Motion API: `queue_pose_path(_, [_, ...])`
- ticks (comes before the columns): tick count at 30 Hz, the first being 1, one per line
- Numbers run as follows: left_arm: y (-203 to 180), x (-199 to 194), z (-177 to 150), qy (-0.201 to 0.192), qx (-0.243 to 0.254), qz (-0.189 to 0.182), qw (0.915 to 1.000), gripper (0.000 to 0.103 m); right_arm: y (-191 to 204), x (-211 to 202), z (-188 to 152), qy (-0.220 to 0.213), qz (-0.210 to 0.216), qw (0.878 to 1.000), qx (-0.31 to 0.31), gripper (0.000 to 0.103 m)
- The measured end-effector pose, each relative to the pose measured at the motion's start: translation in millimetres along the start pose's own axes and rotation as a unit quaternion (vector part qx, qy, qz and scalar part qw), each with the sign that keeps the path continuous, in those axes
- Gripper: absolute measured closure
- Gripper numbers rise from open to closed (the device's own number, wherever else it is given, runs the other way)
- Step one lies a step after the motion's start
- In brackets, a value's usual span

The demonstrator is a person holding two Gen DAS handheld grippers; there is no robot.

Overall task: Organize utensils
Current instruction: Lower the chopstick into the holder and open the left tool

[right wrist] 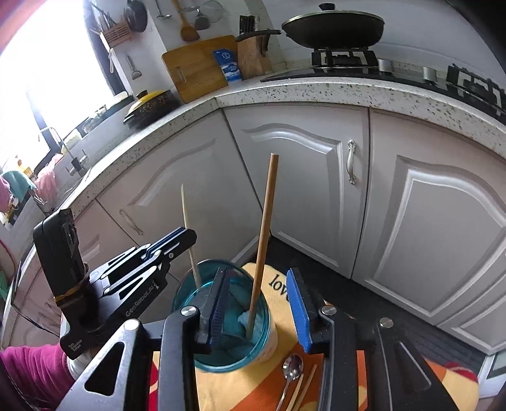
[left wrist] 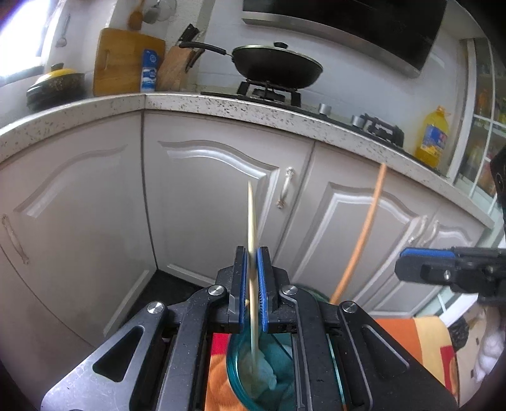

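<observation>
My left gripper (left wrist: 253,253) is shut on a thin pale stick (left wrist: 252,221) whose lower end reaches into a teal glass cup (left wrist: 235,363). In the right wrist view the same gripper (right wrist: 189,235) holds that pale stick (right wrist: 186,215) at the cup's left rim. A thicker brown chopstick (right wrist: 264,234) leans upright in the cup (right wrist: 234,365). My right gripper (right wrist: 259,306) is open around it, with a gap between the blue pads (right wrist: 299,309) and the chopstick. A metal spoon (right wrist: 292,368) and a pair of pale chopsticks (right wrist: 303,390) lie on the cloth beside the cup.
The cup stands on an orange and yellow cloth (right wrist: 240,389) in front of white cabinet doors (right wrist: 303,189). Above runs a speckled countertop (right wrist: 316,88) with a wok (right wrist: 332,28), a knife block and a cutting board. A pink sleeve (right wrist: 25,363) shows at lower left.
</observation>
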State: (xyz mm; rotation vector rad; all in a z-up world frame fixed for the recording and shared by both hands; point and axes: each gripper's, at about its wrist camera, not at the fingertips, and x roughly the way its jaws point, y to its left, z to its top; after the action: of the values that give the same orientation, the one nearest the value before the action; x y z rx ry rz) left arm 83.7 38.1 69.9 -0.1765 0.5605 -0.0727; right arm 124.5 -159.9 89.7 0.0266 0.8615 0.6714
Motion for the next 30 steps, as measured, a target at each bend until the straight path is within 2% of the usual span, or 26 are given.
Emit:
queue_pose_path(9, [-5,-29,-4,0.024,-0.005,-0.015,0.9996,0.095,4,-29,-25,0.0,-0.003,1.0,0.004,0.066])
queue_pose_path(10, [-7,-32,-5,0.03,-0.001,-0.016,0.9994,0.093,4,-32,-29,-0.001,-0.004,1.0,0.006,0.066])
queue_pose_path(12, [-13,-39,-9,0.041,0.004,-0.019,0.999,0.072,6,-37,-39,0.001,-0.007,1.0,0.008,0.066])
queue_pose_path(14, [-18,-46,-14,0.052,0.004,-0.024,0.9984,0.064,7,-42,-50,0.001,-0.012,1.0,0.011,0.066])
queue_pose_path(23, [-47,-66,-37,0.093,0.029,-0.019,0.995,0.061,4,-61,-97,0.003,-0.036,0.998,0.041,0.064])
queue_pose_path(30, [-73,-77,-51,0.106,0.05,-0.022,0.9929,0.061,-3,-80,-124,-0.006,-0.071,0.995,0.065,0.063])
